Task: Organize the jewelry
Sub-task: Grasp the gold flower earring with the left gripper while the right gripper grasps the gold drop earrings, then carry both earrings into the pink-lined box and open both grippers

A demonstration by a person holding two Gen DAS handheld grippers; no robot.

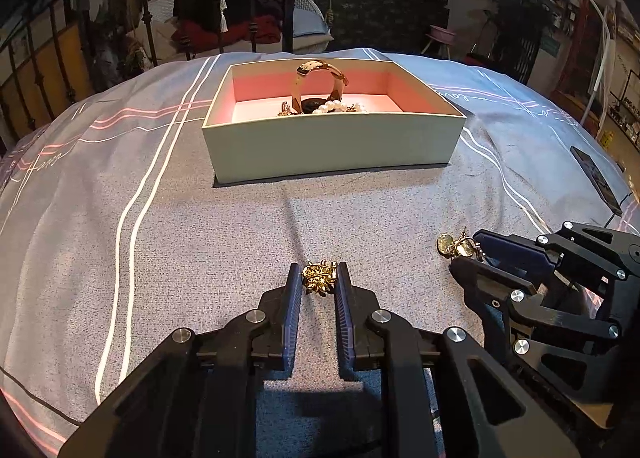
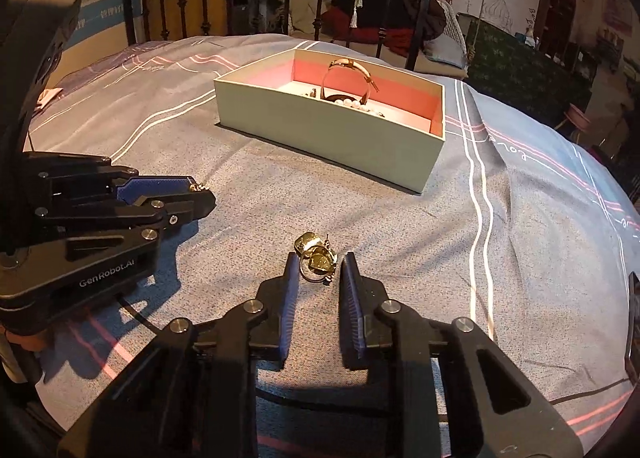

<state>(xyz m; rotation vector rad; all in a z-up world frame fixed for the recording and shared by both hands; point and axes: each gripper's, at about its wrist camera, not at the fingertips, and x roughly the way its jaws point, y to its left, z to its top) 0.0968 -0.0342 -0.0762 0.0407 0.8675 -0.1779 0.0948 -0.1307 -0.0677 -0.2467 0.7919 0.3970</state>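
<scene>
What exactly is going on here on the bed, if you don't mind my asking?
A person is sorting jewelry with two handheld grippers. The left gripper has its fingers closed around a gold leafy brooch lying on the grey bedspread. The right gripper has its fingers on either side of a pair of gold earrings, not yet shut on them. Ahead sits the open box, already holding a watch and a pearl bracelet.

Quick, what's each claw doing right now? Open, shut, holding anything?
Left gripper: closed on the gold brooch.
Right gripper: open around the gold earrings, not yet gripping.
</scene>
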